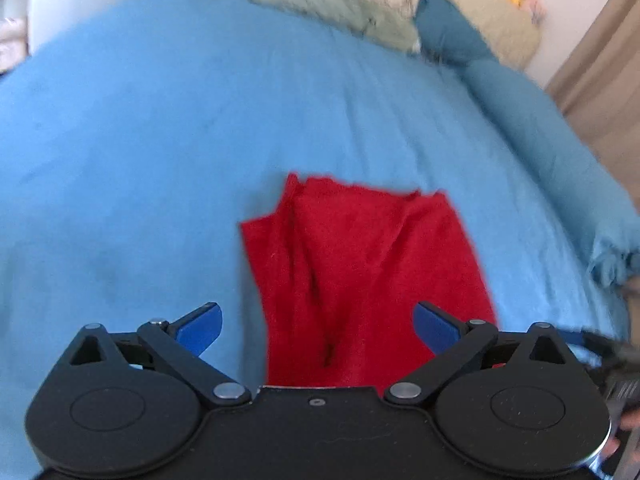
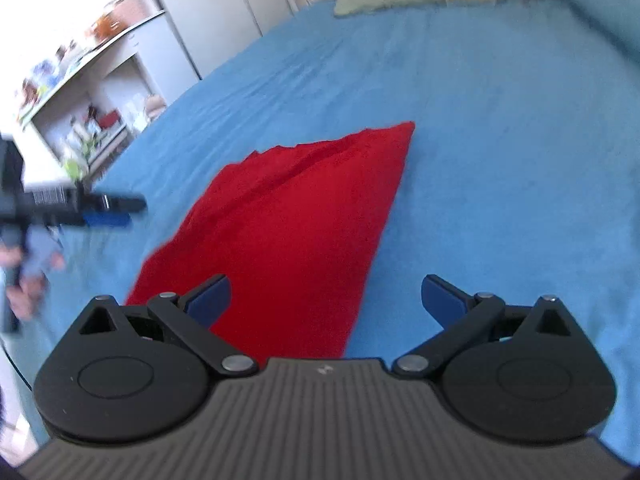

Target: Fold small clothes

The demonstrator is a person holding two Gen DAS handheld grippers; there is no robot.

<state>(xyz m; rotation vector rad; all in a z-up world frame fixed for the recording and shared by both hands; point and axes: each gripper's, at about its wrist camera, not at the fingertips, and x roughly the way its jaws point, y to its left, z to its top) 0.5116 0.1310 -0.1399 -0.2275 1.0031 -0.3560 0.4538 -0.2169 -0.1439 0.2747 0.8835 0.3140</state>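
A red cloth (image 1: 360,264) lies folded and slightly wrinkled on the blue bedspread (image 1: 140,160). It also shows in the right wrist view (image 2: 288,232), flat with a pointed far corner. My left gripper (image 1: 318,326) is open and empty, held just above the cloth's near end. My right gripper (image 2: 326,302) is open and empty above the cloth's near right edge. The left gripper also shows at the left of the right wrist view (image 2: 108,210), above the bed left of the cloth.
Pale green pillows (image 1: 340,4) and a teal pillow (image 1: 448,32) lie at the far end of the bed. A white shelf unit (image 2: 88,92) with small items stands left of the bed. The bed's right edge (image 1: 608,248) drops off to the floor.
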